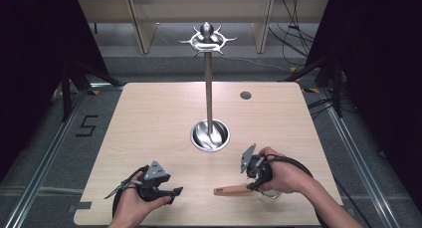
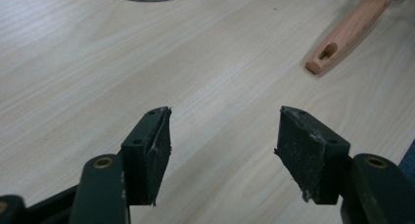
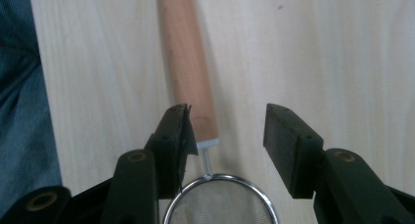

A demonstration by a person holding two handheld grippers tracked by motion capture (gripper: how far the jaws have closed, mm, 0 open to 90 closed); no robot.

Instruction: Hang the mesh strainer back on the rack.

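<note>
Hovering Open Over a Wooden-Handled Strainer

Lying flat on the table (image 1: 149, 118), the strainer (image 1: 238, 190) sits at about 5 o'clock from the table's centre, near the front edge. Its wooden handle (image 3: 187, 62) points toward 9 o'clock in the high view, and the round wire-mesh bowl (image 3: 222, 204) sits under the person's right hand.

The right gripper (image 1: 253, 172) is held just above the spot where the handle meets the mesh bowl. In the right gripper view its 2 jaws stand wide apart, with nothing pressed between the pads; the handle's end and the thin metal neck show just beside the left jaw, and the mesh rim curves below the gap.

The left gripper (image 1: 171, 192) rests low near the table's front edge at about 7 o'clock, pointing toward 3 o'clock. Its jaws are also spread wide, with bare wood grain between them. In the left gripper view the strainer's handle lies at about 1 o'clock, well apart from the jaws.

A metal stand (image 1: 209, 83) rises from a round shiny base (image 1: 210, 136) at the table's centre, with hooked arms at its top. A small dark round cap (image 1: 245, 95) sits in the tabletop at about 1 o'clock.
</note>
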